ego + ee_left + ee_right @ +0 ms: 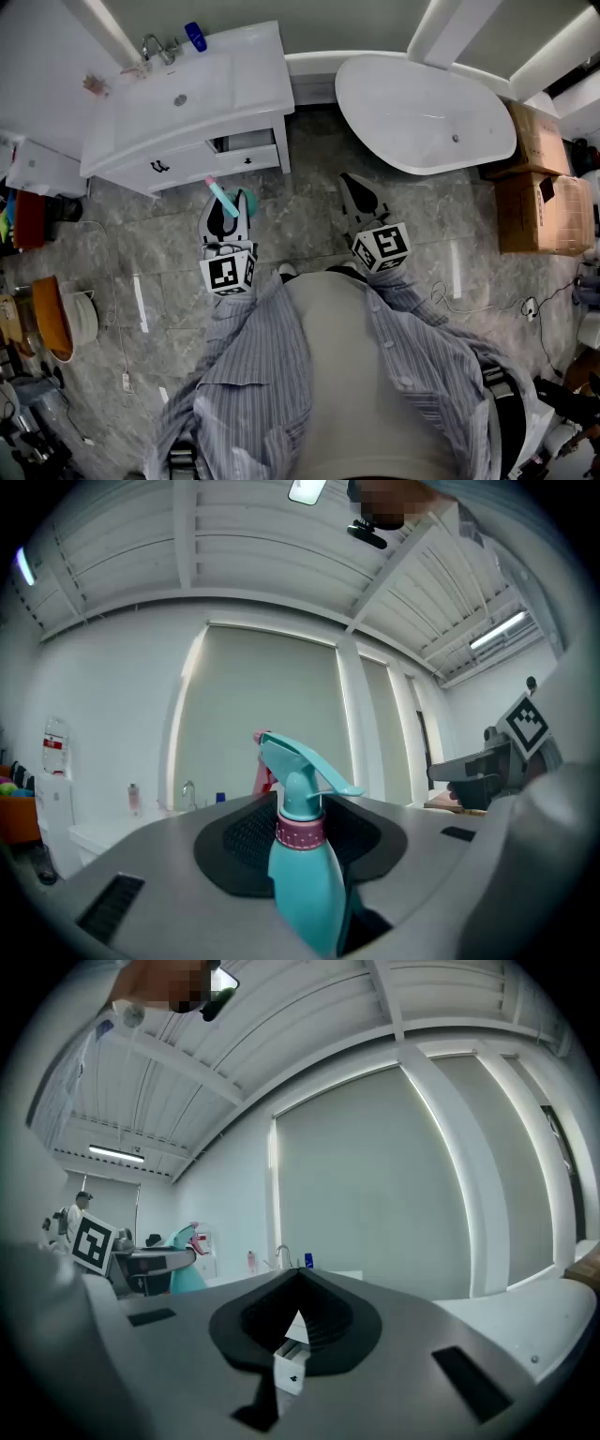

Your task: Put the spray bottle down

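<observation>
A teal spray bottle [223, 197] with a pink collar and pink nozzle tip stands upright between the jaws of my left gripper [228, 201], which is shut on its body. In the left gripper view the spray bottle [305, 874] fills the middle of the left gripper [302, 841], its trigger head rising above the jaws. The bottle hangs in the air over the grey marble floor, just in front of the white vanity [239, 89]. My right gripper [352, 180] is held level beside it, shut and empty; in its own view the right gripper [300, 1277] has its jaws meeting at the tip.
The vanity has a sink basin, a faucet [157, 47] and a blue bottle [196, 36] at the back. A white bathtub [422, 112] stands at the right, with cardboard boxes [544, 183] beyond it. Orange and white bowls [58, 319] and cables lie at the left.
</observation>
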Demonstrator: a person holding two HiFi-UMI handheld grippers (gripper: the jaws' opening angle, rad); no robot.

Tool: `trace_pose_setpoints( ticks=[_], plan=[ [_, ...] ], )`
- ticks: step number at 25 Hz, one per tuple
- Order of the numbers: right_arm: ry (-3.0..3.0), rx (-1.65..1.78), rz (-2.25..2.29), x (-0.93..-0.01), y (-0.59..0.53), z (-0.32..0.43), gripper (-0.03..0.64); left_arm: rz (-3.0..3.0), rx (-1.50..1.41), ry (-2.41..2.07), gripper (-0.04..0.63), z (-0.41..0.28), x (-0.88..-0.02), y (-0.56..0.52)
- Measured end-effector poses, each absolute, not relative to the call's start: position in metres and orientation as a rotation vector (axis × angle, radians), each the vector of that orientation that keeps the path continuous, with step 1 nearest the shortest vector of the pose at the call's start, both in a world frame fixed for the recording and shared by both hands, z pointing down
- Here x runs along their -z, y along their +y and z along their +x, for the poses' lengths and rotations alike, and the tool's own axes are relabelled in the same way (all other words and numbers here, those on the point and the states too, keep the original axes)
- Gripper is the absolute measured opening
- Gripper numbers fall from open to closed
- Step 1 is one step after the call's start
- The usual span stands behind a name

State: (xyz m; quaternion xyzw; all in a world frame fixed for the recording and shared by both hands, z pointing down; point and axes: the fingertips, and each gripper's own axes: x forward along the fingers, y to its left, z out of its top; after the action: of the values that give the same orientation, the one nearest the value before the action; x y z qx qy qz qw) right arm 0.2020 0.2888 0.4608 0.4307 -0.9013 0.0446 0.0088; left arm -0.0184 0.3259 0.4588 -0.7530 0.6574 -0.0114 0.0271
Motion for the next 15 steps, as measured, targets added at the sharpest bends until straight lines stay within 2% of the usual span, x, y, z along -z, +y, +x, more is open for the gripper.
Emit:
trace_pose_setpoints(
  ticks=[15],
  plan=[
    [-2.823, -0.146, 1.327, -0.4624, 0.2891, 0.1977, 0.015, -2.332, 0.029, 2.020, 0.146, -0.0196, -0.4570, 0.3233]
  ],
)
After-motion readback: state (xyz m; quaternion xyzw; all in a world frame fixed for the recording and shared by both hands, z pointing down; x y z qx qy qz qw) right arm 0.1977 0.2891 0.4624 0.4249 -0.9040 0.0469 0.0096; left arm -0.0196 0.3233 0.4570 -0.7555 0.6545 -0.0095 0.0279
